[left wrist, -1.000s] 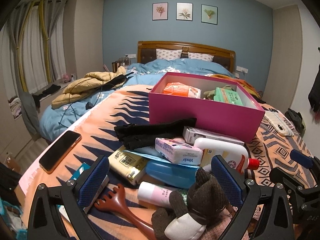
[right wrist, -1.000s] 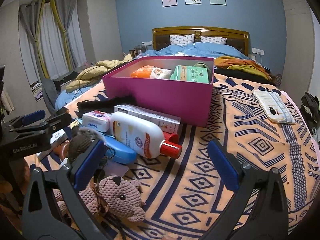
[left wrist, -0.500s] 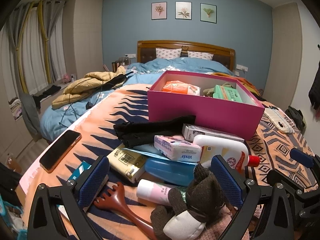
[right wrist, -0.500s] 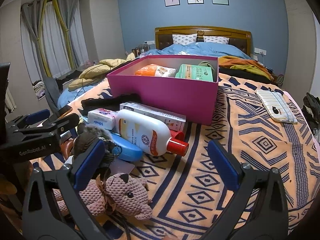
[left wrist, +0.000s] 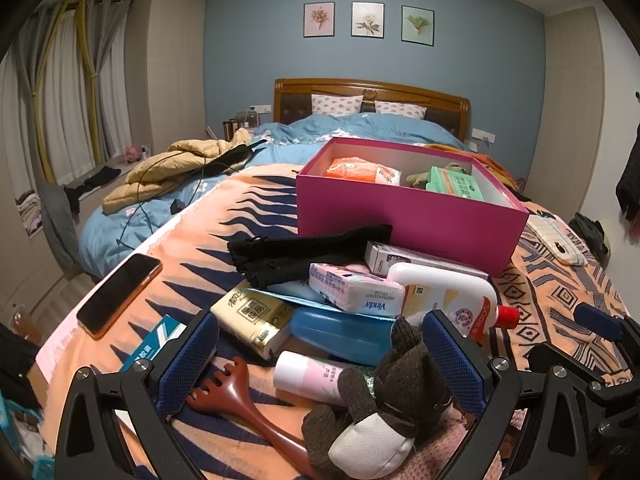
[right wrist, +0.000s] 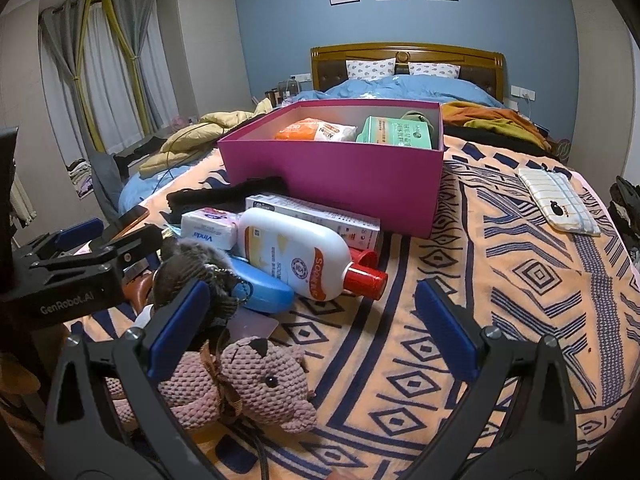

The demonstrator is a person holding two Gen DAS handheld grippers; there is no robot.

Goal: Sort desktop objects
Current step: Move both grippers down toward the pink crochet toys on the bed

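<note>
A pink box (left wrist: 408, 216) (right wrist: 332, 172) stands on the bed, holding an orange packet (left wrist: 360, 170) and a green pack (right wrist: 396, 132). In front of it lies a heap: a white lotion bottle with a red cap (right wrist: 304, 260) (left wrist: 444, 300), a Vinda tissue pack (left wrist: 356, 294), black cloth (left wrist: 304, 252), a blue bottle (left wrist: 340, 332), a brown plush toy (left wrist: 396, 392) and a pink knitted plush (right wrist: 240, 384). My left gripper (left wrist: 320, 360) is open over the heap's near side. My right gripper (right wrist: 312, 324) is open, its left pad (right wrist: 178, 328) by the plush toys.
A phone (left wrist: 120, 296) lies at the blanket's left edge, a brown scratcher (left wrist: 240, 400) near my left pad. A checked pouch (right wrist: 560, 204) rests on the right of the patterned blanket (right wrist: 500, 320). A beige jacket (left wrist: 176, 164) lies further back on the blue bedding.
Both views have crept slightly back and up from the heap. Both grippers stay open; nothing on the bed has shifted.
</note>
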